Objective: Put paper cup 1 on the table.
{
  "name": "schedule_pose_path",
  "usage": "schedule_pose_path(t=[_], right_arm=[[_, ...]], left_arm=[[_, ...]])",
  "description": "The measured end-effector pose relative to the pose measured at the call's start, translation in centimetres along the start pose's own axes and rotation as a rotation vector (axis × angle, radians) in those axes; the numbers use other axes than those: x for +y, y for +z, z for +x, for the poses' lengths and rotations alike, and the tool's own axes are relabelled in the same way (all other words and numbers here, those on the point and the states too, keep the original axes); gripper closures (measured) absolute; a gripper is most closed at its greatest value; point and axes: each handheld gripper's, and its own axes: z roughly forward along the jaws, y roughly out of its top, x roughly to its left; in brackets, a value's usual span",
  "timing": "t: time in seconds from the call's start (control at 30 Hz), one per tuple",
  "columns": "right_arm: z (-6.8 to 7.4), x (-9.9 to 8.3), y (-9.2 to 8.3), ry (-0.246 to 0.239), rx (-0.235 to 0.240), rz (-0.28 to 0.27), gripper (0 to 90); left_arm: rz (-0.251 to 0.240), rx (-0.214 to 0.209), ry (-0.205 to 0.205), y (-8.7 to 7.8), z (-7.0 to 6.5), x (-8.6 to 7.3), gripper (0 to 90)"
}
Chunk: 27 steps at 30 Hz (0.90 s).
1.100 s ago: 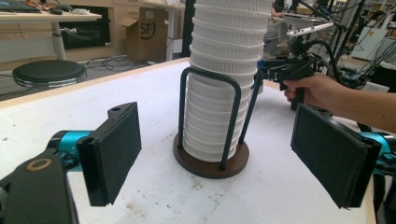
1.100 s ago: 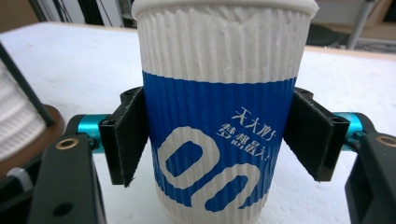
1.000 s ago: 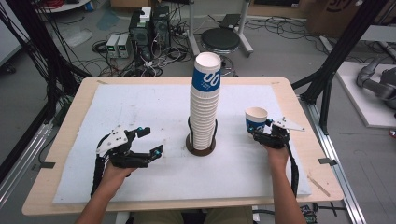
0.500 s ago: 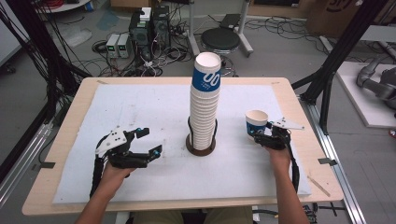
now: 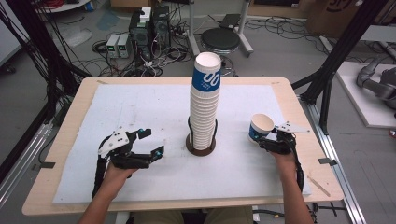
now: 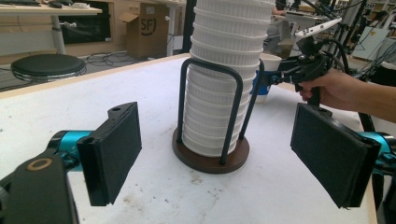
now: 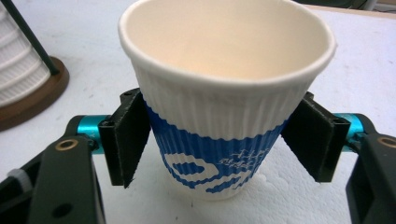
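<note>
A tall stack of white ribbed paper cups (image 5: 204,107), the top one banded blue, stands in a dark round holder (image 5: 201,145) with black wire posts at the mat's centre. My left gripper (image 5: 153,141) rests left of it, open, its pads (image 6: 112,149) facing the stack (image 6: 224,93) with nothing between them. My right gripper (image 5: 260,136) sits right of the stack, shut on a single white-and-blue paper cup (image 5: 259,127). In the right gripper view both pads (image 7: 130,140) press the cup's (image 7: 219,112) ribbed sides; the cup is upright and empty.
A white mat (image 5: 140,112) covers the wooden table (image 5: 60,140). The holder's base (image 7: 28,98) lies to the left of the held cup. Behind the table stand a black stool (image 5: 226,39) and computer boxes with cables (image 5: 149,28). A black frame post (image 5: 336,60) rises at the right.
The right gripper and its cup have shifted slightly toward the person. The left gripper and the stack have stayed put.
</note>
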Motion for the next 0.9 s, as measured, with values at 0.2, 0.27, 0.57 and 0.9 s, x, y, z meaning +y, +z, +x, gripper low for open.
schedule_pose_path(t=[0.2,0.27,0.57,0.9], right_arm=[[-0.2,-0.3,-0.5,0.01,-0.003,-0.007,20.8],[-0.3,-0.3,-0.8,0.019,0.001,-0.015,20.2],[-0.3,-0.7,-2.3,0.011,0.042,0.005,20.1],[0.0,-0.8,-5.1,0.007,0.073,-0.027,20.1]], left_arm=[[0.006,-0.003,-0.002,0.2,0.0,0.0,16.3],[0.003,-0.002,-0.005,0.3,0.0,0.0,16.3],[-0.003,0.0,-0.007,0.2,0.0,-0.1,16.2],[-0.011,0.001,-0.008,0.1,0.0,0.1,16.2]])
